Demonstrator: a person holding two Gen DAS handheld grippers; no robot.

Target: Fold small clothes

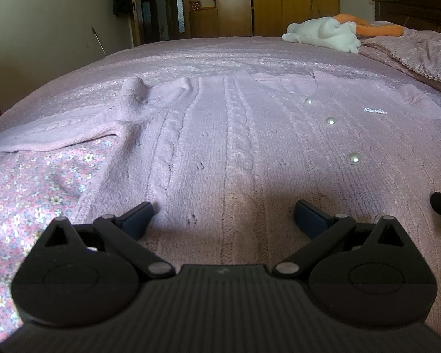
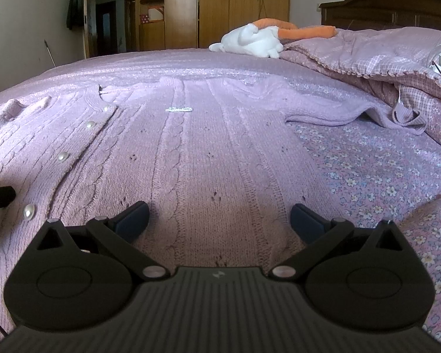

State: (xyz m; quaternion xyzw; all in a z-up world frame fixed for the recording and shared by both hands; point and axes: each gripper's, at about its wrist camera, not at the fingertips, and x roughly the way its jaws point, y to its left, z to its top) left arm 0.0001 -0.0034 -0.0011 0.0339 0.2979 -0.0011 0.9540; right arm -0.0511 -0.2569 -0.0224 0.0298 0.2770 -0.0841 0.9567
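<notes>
A lilac cable-knit cardigan (image 1: 235, 135) with pearl buttons (image 1: 354, 158) lies spread flat on the bed, front up. Its left sleeve (image 1: 53, 135) stretches out to the left; in the right wrist view the cardigan (image 2: 191, 153) fills the middle and its right sleeve (image 2: 338, 111) reaches right. My left gripper (image 1: 224, 216) is open, low over the hem on the left half. My right gripper (image 2: 219, 217) is open too, low over the hem on the right half. Neither holds anything. A small sparkly brooch (image 2: 179, 109) sits on the chest.
The bed carries a floral pink sheet (image 1: 29, 194) and a lilac bedspread (image 2: 161, 64). A rumpled checked quilt (image 2: 382, 58) is heaped at the right, with a white and orange plush toy (image 2: 250, 42) beyond. Wooden wardrobes (image 2: 235, 6) and a dark headboard (image 2: 397, 8) stand behind.
</notes>
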